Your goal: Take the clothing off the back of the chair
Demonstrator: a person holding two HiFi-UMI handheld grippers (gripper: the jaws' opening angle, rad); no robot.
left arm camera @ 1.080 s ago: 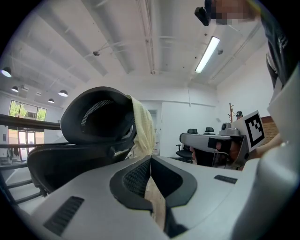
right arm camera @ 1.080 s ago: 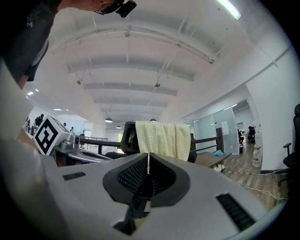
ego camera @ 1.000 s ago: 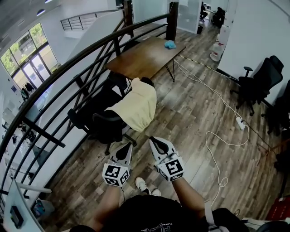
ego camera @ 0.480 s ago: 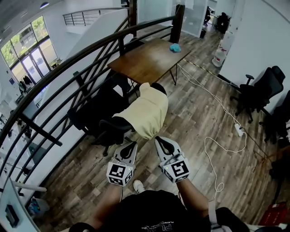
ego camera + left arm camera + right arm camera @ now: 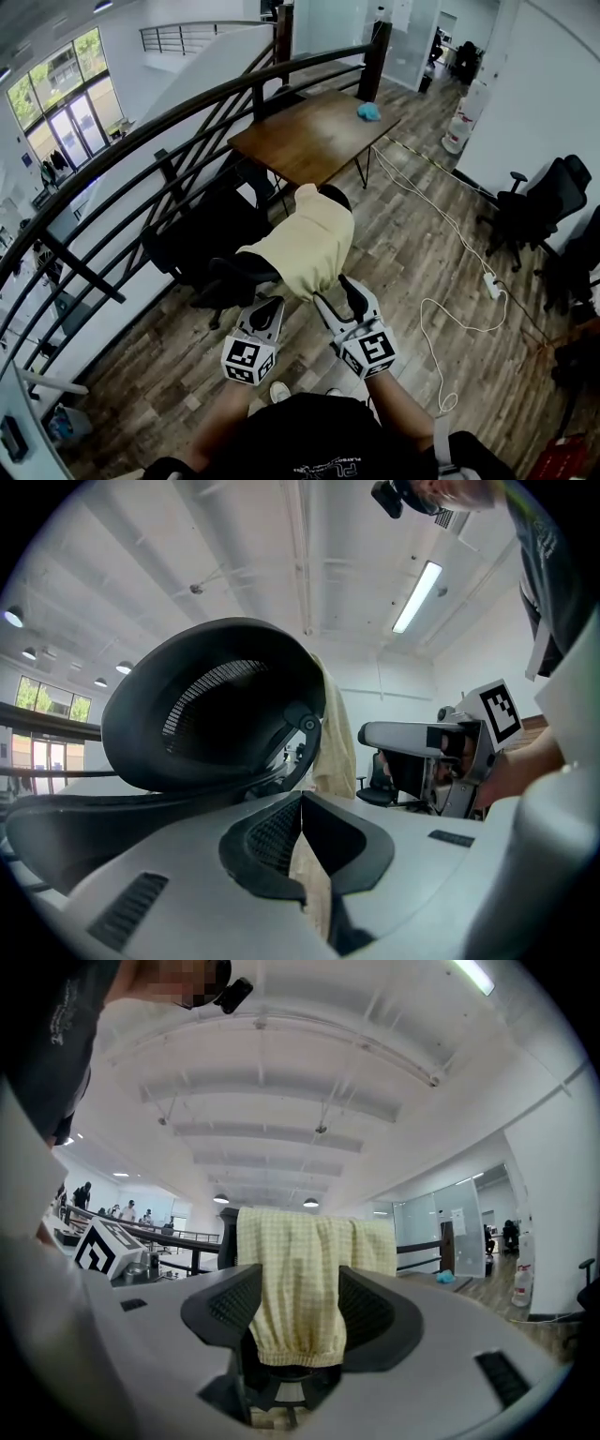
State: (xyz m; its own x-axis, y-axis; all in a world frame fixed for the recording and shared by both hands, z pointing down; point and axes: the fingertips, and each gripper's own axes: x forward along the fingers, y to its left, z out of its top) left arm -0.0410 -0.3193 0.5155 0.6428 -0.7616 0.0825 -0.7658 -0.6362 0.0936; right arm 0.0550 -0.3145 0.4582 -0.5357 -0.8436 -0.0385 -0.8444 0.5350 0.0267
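Both jaws of the right gripper (image 5: 298,1326) have just been opening and are standing apart, with the shirt (image 5: 309,239) hem showing between them, not pinched. On the left gripper (image 5: 270,306) they are pressing together, empty. This looks like reaching in; the next move is probably pinching the hem and lifting. The soft yellow checked shirt is hanging over the chair (image 5: 216,705) back, just beyond.

Black shirt (image 5: 314,436), grey left claw (image 5: 274,304), right claw (image 5: 334,291)

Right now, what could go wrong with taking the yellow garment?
The right gripper has just been opening; the yellow garment shows in its gap, ungripped, so closing early may miss. The left gripper is shut, so one-sided pulling may snag on the office chair or roll it.
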